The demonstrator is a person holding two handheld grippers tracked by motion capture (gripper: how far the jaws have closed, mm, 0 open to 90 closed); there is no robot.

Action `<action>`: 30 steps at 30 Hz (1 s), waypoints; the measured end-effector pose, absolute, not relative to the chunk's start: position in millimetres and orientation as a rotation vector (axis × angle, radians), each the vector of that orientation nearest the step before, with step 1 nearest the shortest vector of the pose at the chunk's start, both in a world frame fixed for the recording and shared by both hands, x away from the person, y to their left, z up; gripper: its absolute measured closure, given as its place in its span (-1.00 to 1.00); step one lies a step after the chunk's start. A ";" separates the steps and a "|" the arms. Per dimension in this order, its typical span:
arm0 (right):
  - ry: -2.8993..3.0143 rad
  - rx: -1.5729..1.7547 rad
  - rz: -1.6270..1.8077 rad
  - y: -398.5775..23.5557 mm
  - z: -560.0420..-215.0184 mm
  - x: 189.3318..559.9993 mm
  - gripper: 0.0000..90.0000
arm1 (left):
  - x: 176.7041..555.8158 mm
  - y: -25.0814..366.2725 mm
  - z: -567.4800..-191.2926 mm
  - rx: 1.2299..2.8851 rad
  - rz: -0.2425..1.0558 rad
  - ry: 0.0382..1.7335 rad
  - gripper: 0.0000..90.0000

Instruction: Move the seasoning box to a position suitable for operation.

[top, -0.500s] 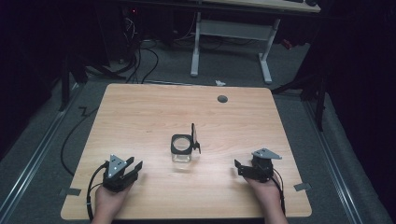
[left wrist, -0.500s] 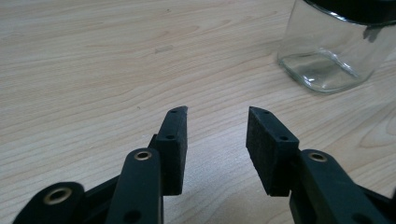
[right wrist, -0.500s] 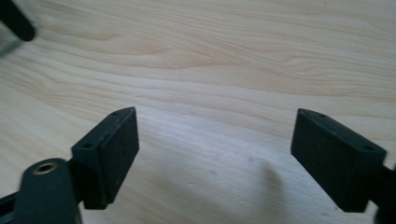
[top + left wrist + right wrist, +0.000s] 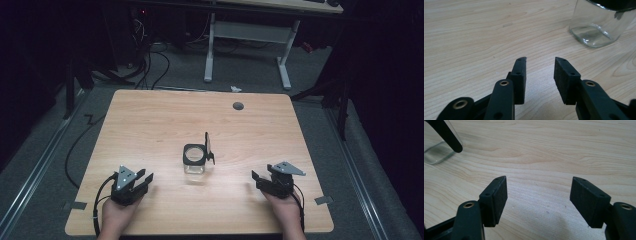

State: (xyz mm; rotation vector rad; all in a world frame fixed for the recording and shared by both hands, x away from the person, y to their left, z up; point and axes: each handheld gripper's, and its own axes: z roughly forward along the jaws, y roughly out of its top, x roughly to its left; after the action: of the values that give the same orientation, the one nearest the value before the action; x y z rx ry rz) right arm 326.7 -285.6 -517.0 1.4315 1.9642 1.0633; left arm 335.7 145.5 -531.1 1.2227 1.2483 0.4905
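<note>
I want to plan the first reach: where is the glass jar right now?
In the high view the glass jar stands upright near the middle of the table, its black lid flipped up, roughly midway between the left claw and the right claw, touching neither.

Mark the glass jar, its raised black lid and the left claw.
glass jar point(image 4: 193, 167), high view, clear side wall.
black lid point(image 4: 208, 146), high view, upright flap.
left claw point(image 4: 539, 72), left gripper view, midway between the fingertips.
</note>
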 end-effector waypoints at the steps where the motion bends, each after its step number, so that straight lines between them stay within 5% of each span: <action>1: 1.964 1.427 1.062 -285.8 -516.9 326.7 -0.29 | 335.8 145.5 -531.3 1.225 0.492 1.248 0.39; 17: 1.978 1.392 1.128 -275.6 -513.4 321.4 0.08 | 335.1 147.0 -529.4 1.219 0.508 1.257 0.31; 26: 2.099 1.277 1.139 -230.5 -509.7 325.8 0.16 | 335.9 150.3 -530.0 1.211 0.498 1.255 0.28; 30: 2.135 1.254 1.163 -212.1 -513.1 330.0 0.36 | 335.6 152.1 -529.7 1.215 0.493 1.249 0.28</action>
State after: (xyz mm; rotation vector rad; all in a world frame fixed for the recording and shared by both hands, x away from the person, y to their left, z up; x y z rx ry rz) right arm 330.0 -212.1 -513.1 1.2541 2.1351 1.1631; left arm 335.6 152.1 -529.7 1.2152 1.2494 0.4934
